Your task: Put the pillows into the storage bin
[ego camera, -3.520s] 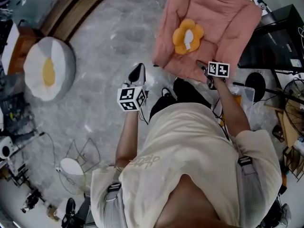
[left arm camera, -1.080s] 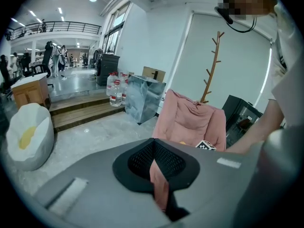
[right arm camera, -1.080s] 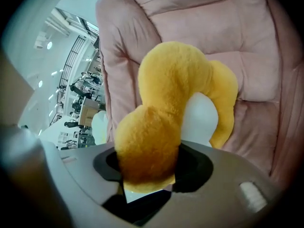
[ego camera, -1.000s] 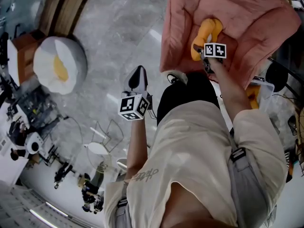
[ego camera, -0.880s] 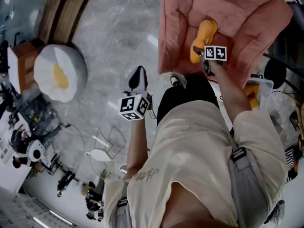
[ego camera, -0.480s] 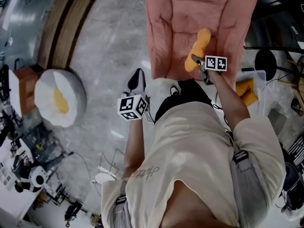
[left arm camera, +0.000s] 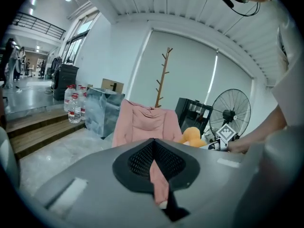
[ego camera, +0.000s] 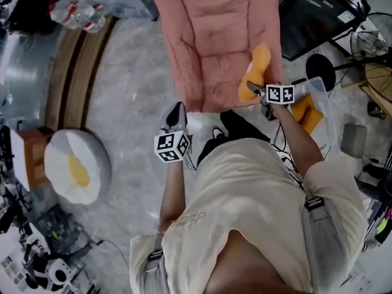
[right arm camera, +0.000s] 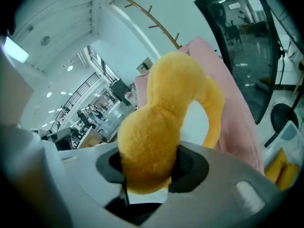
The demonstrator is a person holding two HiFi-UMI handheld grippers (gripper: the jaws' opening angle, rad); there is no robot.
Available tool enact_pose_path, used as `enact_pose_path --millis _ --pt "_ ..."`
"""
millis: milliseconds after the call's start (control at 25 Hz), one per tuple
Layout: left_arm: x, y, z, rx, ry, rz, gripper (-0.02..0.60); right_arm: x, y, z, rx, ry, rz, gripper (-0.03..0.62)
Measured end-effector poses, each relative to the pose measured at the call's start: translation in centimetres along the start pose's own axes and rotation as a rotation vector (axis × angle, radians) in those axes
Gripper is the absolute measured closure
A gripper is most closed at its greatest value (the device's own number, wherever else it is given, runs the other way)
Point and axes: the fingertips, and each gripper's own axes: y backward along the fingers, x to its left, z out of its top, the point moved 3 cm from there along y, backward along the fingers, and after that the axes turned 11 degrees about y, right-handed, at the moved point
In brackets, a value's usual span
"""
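Observation:
My right gripper (ego camera: 260,94) is shut on an orange flower-shaped pillow (ego camera: 254,72), which hangs folded from it over the near right edge of a pink quilted cushion (ego camera: 214,41). The jaws have just been closing tighter on the plush. In the right gripper view the orange pillow (right arm camera: 166,113) bulges out between the pads. A clear storage bin (ego camera: 321,87) with another orange pillow (ego camera: 304,114) inside sits just right of that hand. My left gripper (ego camera: 176,108) hangs shut and holds nothing, left of the person's feet. A white egg-shaped pillow (ego camera: 73,167) lies on the floor far left.
Wooden steps (ego camera: 67,72) run along the left with water bottles (ego camera: 79,14) above them. A black cabinet (ego camera: 318,17), a fan (ego camera: 373,41) and cables (ego camera: 282,146) crowd the right side. Grey marble floor (ego camera: 128,103) lies between the steps and the cushion.
The right gripper has raised the orange pillow and carried it toward the cushion's near right edge. The head view has swung, so the egg pillow sits lower left. The left gripper shifted slightly.

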Motion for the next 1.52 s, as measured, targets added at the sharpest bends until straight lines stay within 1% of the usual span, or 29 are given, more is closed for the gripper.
enact_pose_path --millis 240,360,480,680,840,1040,1240,1360,1520 --pt "-3.4 -1.7 -1.3 0.043 -0.032 -0.110 0.565 0.4 6.1 0.0 -0.060 0.084 -0.048 0.411" --pt "-5.5 -3.1 -1.5 0.057 -0.063 -0.172 0.565 -0.2 8.8 0.4 -0.096 0.114 -0.098 0.411" --pt "-7.6 -4.2 -1.9 0.083 -0.094 -0.233 0.565 -1.2 11.4 -0.2 -0.139 0.096 -0.149 0.410" --pt "-11.5 -6.3 -2.9 0.117 -0.137 -0.300 0.565 -3.6 15.9 -1.7 -0.192 0.063 -0.202 0.408" --pt "-15.5 -8.0 -4.2 0.155 -0.174 -0.343 0.565 -6.2 20.3 -4.9 -0.213 0.009 -0.257 0.407" --pt "-21.4 -10.3 -5.9 0.199 -0.218 -0.376 0.565 -11.0 25.9 -9.5 -0.231 -0.092 -0.330 0.407" --pt "-28.1 -12.7 -8.5 0.240 -0.254 -0.408 0.565 -16.5 31.3 -15.0 -0.206 -0.188 -0.385 0.405" --pt "-32.1 -14.4 -10.1 0.279 -0.286 -0.441 0.565 -19.1 34.2 -18.8 -0.197 -0.264 -0.418 0.402" --pt "-38.1 -17.0 -12.5 0.317 -0.320 -0.491 0.565 -22.9 37.9 -22.9 -0.184 -0.339 -0.465 0.399"
